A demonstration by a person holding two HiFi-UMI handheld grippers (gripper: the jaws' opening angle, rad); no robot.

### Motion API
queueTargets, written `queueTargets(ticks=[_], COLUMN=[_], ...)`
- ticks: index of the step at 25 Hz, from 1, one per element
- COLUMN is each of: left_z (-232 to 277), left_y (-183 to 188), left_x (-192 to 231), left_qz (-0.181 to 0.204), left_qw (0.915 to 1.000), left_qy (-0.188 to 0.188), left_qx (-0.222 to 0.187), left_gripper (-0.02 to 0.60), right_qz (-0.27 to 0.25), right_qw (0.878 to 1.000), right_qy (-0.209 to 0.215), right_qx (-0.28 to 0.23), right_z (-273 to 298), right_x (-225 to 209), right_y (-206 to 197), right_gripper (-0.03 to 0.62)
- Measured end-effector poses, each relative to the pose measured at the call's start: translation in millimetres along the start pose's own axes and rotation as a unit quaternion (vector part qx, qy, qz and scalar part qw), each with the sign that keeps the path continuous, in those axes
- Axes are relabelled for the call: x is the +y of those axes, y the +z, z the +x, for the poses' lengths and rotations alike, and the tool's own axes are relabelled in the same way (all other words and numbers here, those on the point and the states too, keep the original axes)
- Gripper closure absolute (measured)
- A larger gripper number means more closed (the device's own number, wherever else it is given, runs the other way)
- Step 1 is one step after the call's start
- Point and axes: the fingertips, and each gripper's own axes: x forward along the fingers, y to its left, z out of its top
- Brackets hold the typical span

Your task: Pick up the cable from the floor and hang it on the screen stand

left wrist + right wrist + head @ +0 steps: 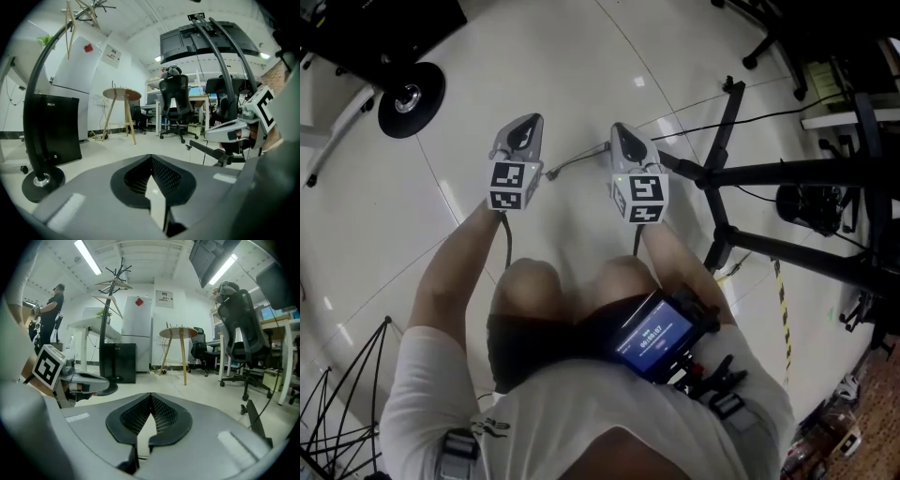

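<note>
The left gripper point(527, 124) and the right gripper point(623, 133) are both pressed together with nothing in them, side by side and pointing forward, low over the floor point(581, 56). The pale cable point(577, 159) lies on the floor between their tips, well left of the screen stand point(787, 172) in the head view. Its long axis runs crosswise, from the left gripper's side up toward the right tip. The right gripper is nearer the stand and looks slightly closer to the cable. Either would need to spread its jaws first.

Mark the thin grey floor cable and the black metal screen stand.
thin grey floor cable point(577, 157): head view, its middle stretch.
black metal screen stand point(727, 124): head view, its base leg.
</note>
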Motion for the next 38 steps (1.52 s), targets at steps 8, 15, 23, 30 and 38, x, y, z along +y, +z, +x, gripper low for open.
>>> queueTargets(ticks=[8, 15, 23, 30, 38], left_z=[2, 0, -1, 8, 5], left_y=[-127, -207, -262, -276, -280], left_x=[-33, -73, -71, -80, -89], left_qz=[0.029, 0.052, 0.121, 0.134, 0.119], left_qw=[0.9945, 0.9771, 0.9494, 0.9396, 0.9392], left_qy=[-0.044, -0.119, -0.122, -0.132, -0.138], left_qx=[0.090, 0.169, 0.263, 0.286, 0.291], left_gripper=[0.577, 0.500, 0.374, 0.374, 0.459], right_qz=[-0.003, -0.006, -0.009, -0.019, -0.026], right_qw=[1.000, 0.999, 0.999, 0.998, 0.997], right_qy=[-0.001, 0.002, 0.005, -0.009, -0.014], right_qx=[0.024, 0.038, 0.053, 0.065, 0.071], right_z=[-9, -11, -20, -33, -38], right_x=[-5, -3, 3, -7, -8], right_y=[-41, -68, -84, -90, -93], right_gripper=[0.580, 0.580, 0.580, 0.580, 0.580])
